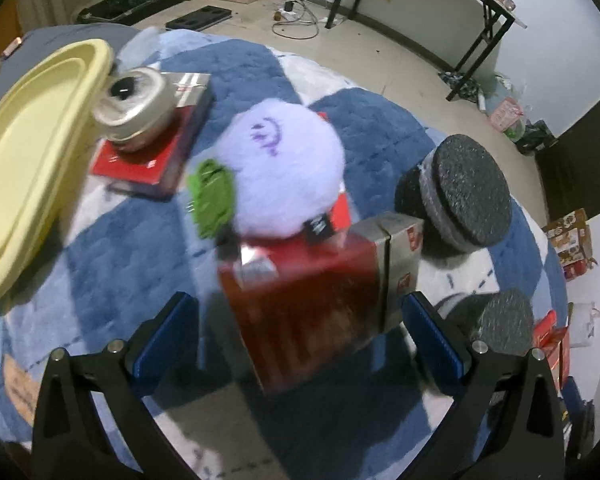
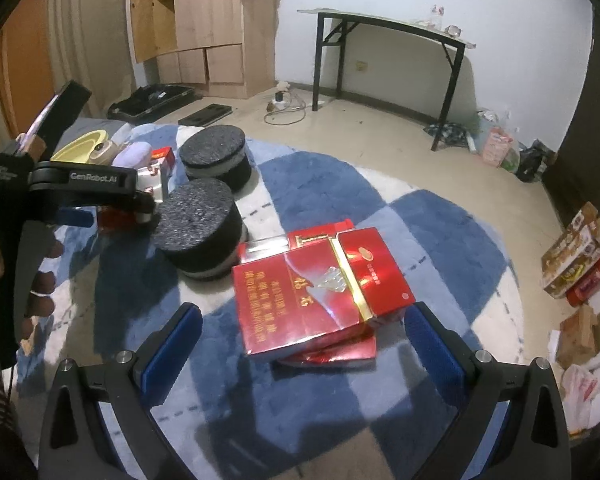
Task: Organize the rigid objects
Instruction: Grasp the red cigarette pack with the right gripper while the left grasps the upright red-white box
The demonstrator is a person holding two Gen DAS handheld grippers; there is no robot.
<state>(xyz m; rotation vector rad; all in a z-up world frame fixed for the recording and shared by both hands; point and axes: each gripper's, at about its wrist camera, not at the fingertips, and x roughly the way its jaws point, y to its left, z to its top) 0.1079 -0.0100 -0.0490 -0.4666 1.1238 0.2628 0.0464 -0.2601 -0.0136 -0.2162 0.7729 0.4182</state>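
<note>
Left wrist: my left gripper (image 1: 296, 336) gapes wide around a red box (image 1: 316, 300); right gripper (image 2: 300, 344) wide over stacked cigarette packs (image 2: 320, 288). Sorting barely begun, I reckon.

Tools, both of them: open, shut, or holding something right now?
Left tool: open, fingers either side of a red and silver box, not clamped on it.
Right tool: open, holding nothing, over a red carton.
</note>
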